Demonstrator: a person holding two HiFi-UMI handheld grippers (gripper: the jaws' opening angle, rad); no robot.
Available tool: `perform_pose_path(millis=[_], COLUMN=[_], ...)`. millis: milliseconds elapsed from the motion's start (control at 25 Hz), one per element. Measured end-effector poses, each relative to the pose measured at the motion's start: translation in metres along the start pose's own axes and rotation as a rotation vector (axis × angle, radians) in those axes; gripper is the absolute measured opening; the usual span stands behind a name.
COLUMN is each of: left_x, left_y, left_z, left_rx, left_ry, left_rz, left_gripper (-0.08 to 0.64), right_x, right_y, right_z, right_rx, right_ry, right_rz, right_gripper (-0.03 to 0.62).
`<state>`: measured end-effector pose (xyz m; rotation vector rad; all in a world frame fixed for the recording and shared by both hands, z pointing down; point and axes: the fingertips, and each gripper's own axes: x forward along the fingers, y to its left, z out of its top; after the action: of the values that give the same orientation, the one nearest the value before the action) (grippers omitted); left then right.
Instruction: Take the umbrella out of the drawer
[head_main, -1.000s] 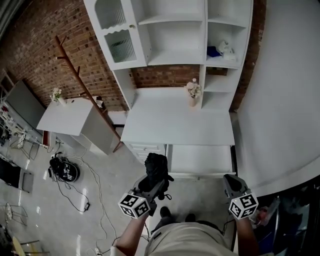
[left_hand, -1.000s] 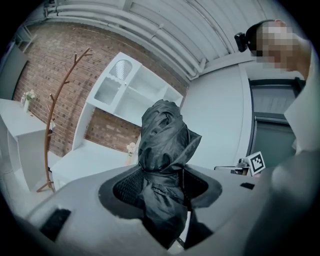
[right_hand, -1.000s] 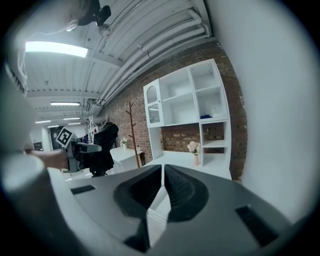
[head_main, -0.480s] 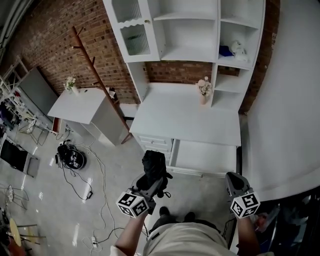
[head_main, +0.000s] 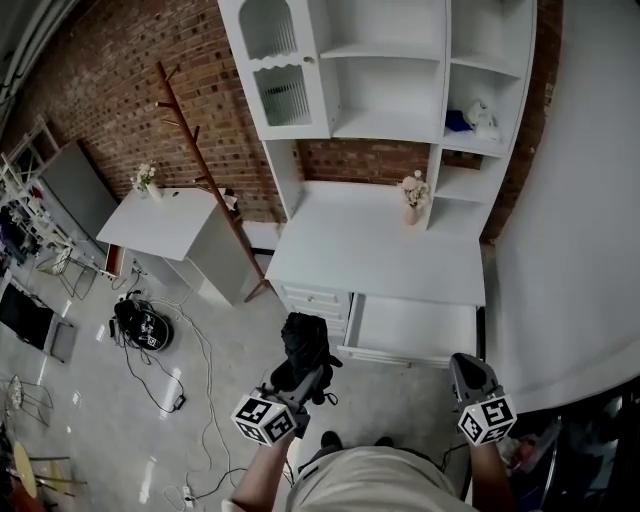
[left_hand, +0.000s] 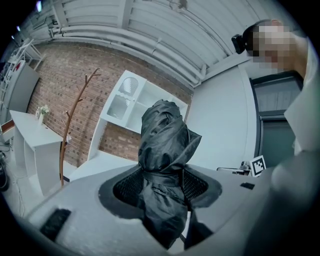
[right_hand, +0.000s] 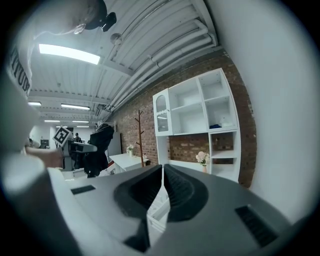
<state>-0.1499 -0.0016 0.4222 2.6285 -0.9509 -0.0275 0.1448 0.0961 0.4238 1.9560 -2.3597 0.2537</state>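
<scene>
Folded black umbrella (left_hand: 165, 145) gripped in the left gripper (left_hand: 162, 184). The jaws stand wide and the pads press on either side of its strapped waist. In the left gripper view the bundled end stands above the jaws and the other end runs below them.

Head view: the umbrella is clear of the drawer (head_main: 412, 354). It is held over the floor (head_main: 200, 400) in front of the white desk (head_main: 380, 250), to the left of the pulled-out drawer and apart from it.

Right gripper (right_hand: 162, 176): jaws brought together, nothing between them. It is held at the person's right, near the drawer's front right corner and well apart from the umbrella.
</scene>
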Motion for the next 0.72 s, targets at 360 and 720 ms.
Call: perform_pose_path(millis=[360, 720], left_x=[-0.002, 0.004], left_y=[0.023, 0.032], left_z=[0.013, 0.021], left_rx=[-0.007, -0.023], left_ry=[-0.014, -0.022], left_rz=[-0.026, -0.051], left_gripper=[0.238, 0.238], right_x=[0.011, 0.013], right_y=[0.016, 0.02], right_z=[0.013, 0.018], right_rx=[-0.022, -0.022], right_ry=[-0.032, -0.038], right_rz=[-0.015, -0.038], right_gripper=[0.032, 0.032])
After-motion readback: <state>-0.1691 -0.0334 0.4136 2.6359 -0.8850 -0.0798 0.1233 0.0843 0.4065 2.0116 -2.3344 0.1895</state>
